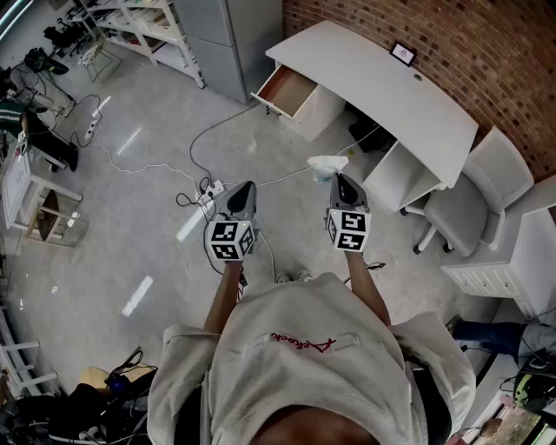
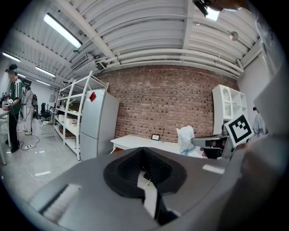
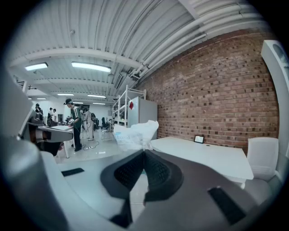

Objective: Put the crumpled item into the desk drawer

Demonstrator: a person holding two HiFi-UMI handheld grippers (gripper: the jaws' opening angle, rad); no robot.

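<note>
A crumpled white wrapper (image 1: 327, 164) sticks out from the tips of my right gripper (image 1: 340, 180), which is shut on it; the same wrapper (image 3: 134, 133) shows just past the closed jaws in the right gripper view, and as a white wrapper (image 2: 185, 139) in the left gripper view. My left gripper (image 1: 244, 189) is held beside it at the same height, shut with nothing in it. The white desk (image 1: 382, 87) stands ahead against the brick wall, and its drawer (image 1: 287, 92) at the left end is pulled open, showing a brown inside.
A grey cabinet (image 1: 228, 39) stands left of the desk, with white shelving (image 1: 148, 26) beyond. Cables and a power strip (image 1: 208, 189) lie on the floor under the grippers. A grey chair (image 1: 482, 195) sits right of the desk. People (image 3: 74, 122) stand far off.
</note>
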